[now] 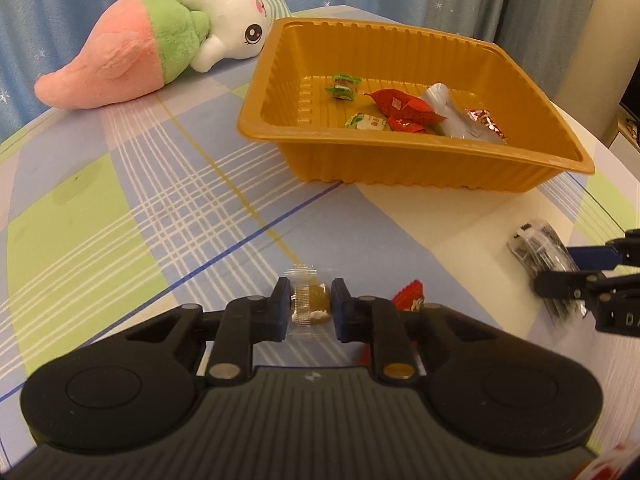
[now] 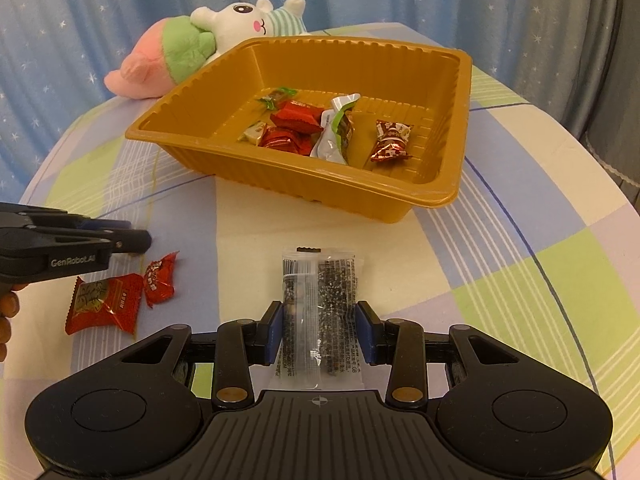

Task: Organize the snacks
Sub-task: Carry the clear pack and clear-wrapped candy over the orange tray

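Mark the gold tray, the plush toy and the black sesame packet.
gold tray (image 2: 460,120), right wrist view, right wall.
plush toy (image 1: 236,24), left wrist view, white face.
black sesame packet (image 2: 336,292), right wrist view, dark filling.

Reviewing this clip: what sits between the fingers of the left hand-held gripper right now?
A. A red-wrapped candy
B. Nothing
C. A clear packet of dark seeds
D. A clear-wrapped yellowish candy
D. In the left wrist view, the left hand-held gripper has its blue pads on either side of the clear-wrapped yellowish candy, apparently touching it; the red-wrapped candy lies beside it on the tablecloth.
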`<state>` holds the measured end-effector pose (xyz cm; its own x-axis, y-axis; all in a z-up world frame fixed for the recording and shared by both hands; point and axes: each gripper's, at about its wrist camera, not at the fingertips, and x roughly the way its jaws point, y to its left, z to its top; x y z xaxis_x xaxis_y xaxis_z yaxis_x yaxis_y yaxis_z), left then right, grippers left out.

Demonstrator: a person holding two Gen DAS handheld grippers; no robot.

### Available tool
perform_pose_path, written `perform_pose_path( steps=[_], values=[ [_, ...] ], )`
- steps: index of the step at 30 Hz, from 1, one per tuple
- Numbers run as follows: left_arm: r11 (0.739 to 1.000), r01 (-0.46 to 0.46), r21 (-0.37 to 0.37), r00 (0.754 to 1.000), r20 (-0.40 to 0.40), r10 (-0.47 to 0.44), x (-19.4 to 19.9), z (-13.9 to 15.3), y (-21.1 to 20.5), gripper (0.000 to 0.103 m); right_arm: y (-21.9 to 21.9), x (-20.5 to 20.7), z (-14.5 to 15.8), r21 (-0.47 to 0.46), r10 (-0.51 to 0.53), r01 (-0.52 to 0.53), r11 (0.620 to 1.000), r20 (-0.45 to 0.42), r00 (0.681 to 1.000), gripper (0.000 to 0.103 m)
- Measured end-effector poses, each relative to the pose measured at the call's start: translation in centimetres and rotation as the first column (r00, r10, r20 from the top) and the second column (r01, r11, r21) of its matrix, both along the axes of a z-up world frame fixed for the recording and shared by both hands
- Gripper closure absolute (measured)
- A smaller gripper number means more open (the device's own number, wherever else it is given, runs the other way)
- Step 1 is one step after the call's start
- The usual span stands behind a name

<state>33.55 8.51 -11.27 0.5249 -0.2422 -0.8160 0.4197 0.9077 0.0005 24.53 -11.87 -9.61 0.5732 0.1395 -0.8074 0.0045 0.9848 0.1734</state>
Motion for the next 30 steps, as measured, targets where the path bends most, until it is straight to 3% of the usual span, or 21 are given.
perform_pose_path(
  steps=[17,30],
  values=[
    [0.991,-0.135,0.007,0.990,-0.031,0.135,-2.9,0.5,4.4,0.084,0.0,0.2,0.1,-0.004,0.015,-0.015,1.000,-0.009,1.000,0.064],
    [0.980,-0.193,-0.056,0.981,-0.012,0.193,-5.6,3.5,5.2,0.084,0.0,-1.2,1.3,0.106,0.058,-0.058,0.993,-0.001,0.998,0.065]
  ],
)
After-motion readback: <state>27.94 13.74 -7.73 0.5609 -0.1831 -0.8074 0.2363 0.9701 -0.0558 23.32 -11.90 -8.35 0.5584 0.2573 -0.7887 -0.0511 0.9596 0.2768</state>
